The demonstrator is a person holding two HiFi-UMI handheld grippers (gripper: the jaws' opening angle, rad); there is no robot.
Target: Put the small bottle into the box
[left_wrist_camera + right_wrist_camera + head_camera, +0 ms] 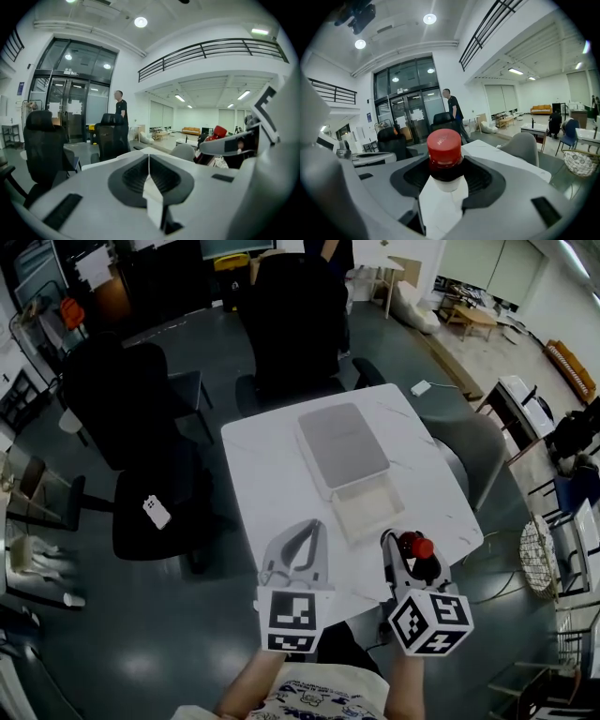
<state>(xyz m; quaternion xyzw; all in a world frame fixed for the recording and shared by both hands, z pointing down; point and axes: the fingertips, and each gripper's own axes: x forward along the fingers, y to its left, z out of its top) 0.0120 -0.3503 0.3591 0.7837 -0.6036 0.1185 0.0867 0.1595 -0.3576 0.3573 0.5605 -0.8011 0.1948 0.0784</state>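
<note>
Jaws on the left gripper [309, 531] are pinched together, gripping nothing. The right gripper [405, 554] has its jaws clamped on the small bottle [417, 547], red cap poking up. Ahead of both jaws, the box [336, 495] sits open on the table [267, 474], showing just its bare white inside.

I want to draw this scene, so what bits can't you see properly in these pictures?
- small bottle: the right gripper view shows only its red cap and dark neck; the jaws of the right gripper cover the body.
- box: too small in the head view to tell whether anything lies inside.
- person holding the grippers: cut off by the head view's bottom edge.
- standing person: far off, face blurred over.
</note>
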